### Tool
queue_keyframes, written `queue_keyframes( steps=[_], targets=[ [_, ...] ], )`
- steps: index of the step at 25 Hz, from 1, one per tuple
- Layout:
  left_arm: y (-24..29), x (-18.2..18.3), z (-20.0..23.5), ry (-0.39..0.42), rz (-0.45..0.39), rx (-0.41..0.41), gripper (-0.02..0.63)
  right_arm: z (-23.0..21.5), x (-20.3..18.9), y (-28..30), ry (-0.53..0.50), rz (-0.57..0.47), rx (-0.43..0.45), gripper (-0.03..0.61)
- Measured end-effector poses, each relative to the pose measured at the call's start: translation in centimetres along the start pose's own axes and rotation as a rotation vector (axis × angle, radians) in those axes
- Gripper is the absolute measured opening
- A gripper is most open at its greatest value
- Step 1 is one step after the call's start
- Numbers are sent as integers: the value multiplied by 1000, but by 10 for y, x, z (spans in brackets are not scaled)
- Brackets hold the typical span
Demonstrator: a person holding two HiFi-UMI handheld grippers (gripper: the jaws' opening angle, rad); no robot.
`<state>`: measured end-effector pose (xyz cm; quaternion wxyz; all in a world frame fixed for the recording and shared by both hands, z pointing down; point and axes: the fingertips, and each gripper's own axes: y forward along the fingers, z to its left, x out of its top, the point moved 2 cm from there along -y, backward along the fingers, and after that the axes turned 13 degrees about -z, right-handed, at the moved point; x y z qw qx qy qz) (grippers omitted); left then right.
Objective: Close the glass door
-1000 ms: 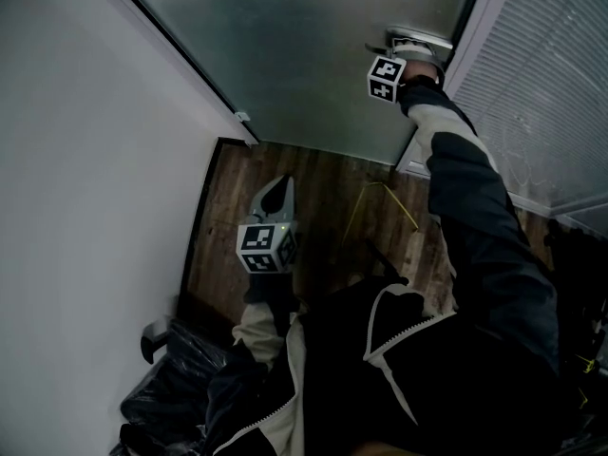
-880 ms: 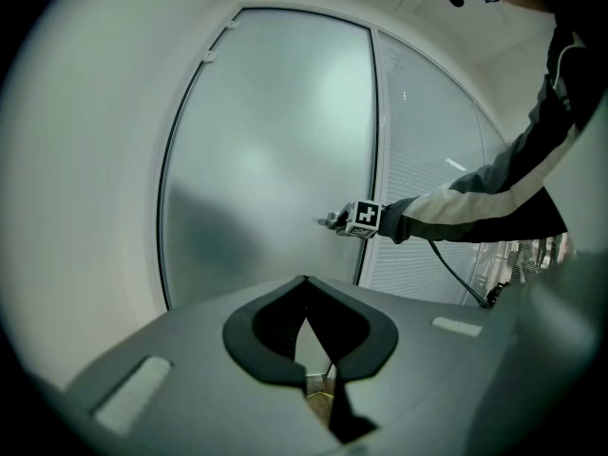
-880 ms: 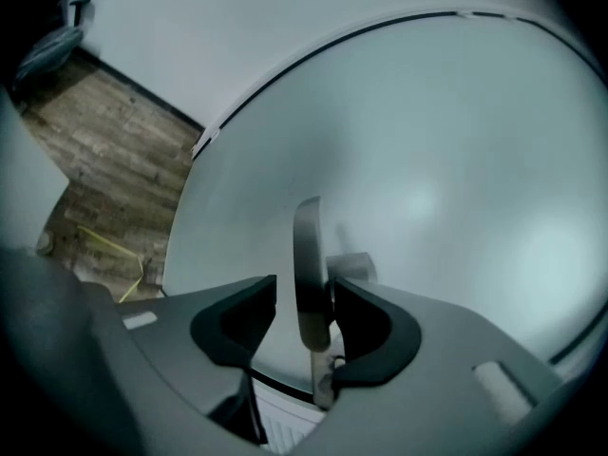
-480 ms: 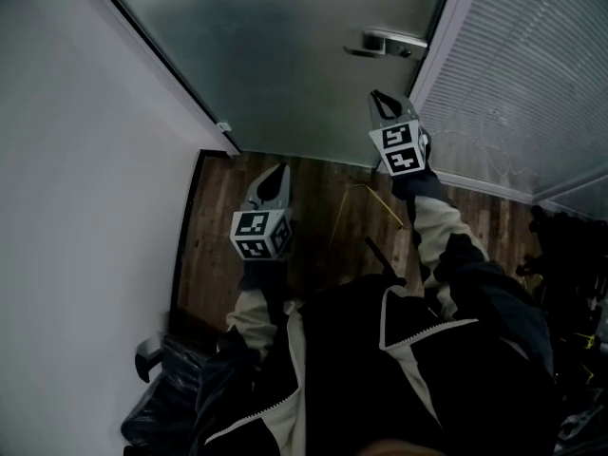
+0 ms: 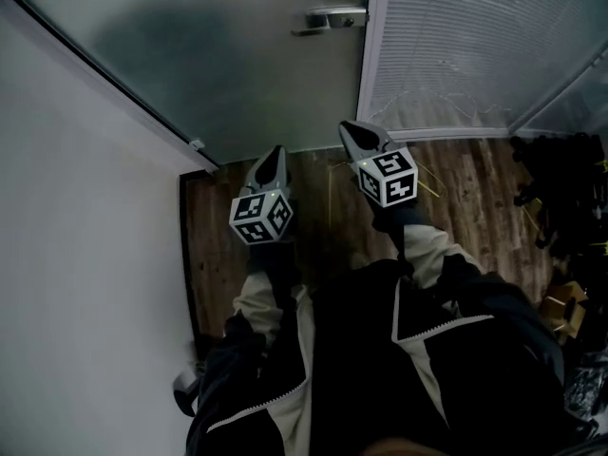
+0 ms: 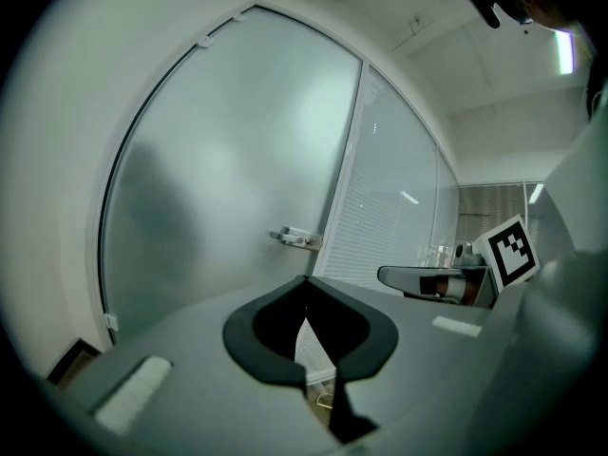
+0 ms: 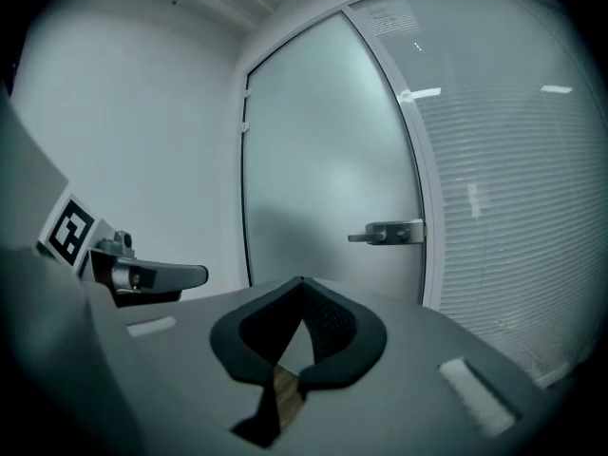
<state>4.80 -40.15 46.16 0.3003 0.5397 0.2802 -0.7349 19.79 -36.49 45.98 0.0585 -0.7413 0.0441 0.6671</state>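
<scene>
The frosted glass door (image 5: 237, 55) fills the top of the head view, its metal lever handle (image 5: 328, 19) next to the white frame on the right. The handle (image 7: 388, 234) lies straight ahead in the right gripper view, well apart from the jaws. My right gripper (image 5: 353, 131) hangs over the wooden floor, away from the door. Its jaws have just been closing and are shut with nothing between them. My left gripper (image 5: 275, 155) is beside it, also shut and empty. Each gripper view shows the other gripper alongside, the left gripper (image 7: 142, 275) and the right gripper (image 6: 432, 278).
A white wall (image 5: 85, 255) runs along the left. A glass panel with blinds (image 5: 465, 46) stands right of the door frame. Dark bags and clutter (image 5: 560, 188) sit at the right edge, and a thin yellow strip (image 5: 334, 174) lies on the wooden floor (image 5: 475, 188).
My right gripper has let go of the door handle, drawn back from the door and rolled over. It now sits level with the left gripper, which barely moved.
</scene>
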Motion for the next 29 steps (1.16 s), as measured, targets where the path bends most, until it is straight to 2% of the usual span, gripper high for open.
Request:
queue_keyframes(
  steps=[10,29],
  targets=[
    [-37,12,-13,37,16,-74,2,38,4,-47,-68,34,-119,0],
    [-59,25,-9,69,-2,-84,2,73,9,-48,-96,17,-83,0]
  ],
)
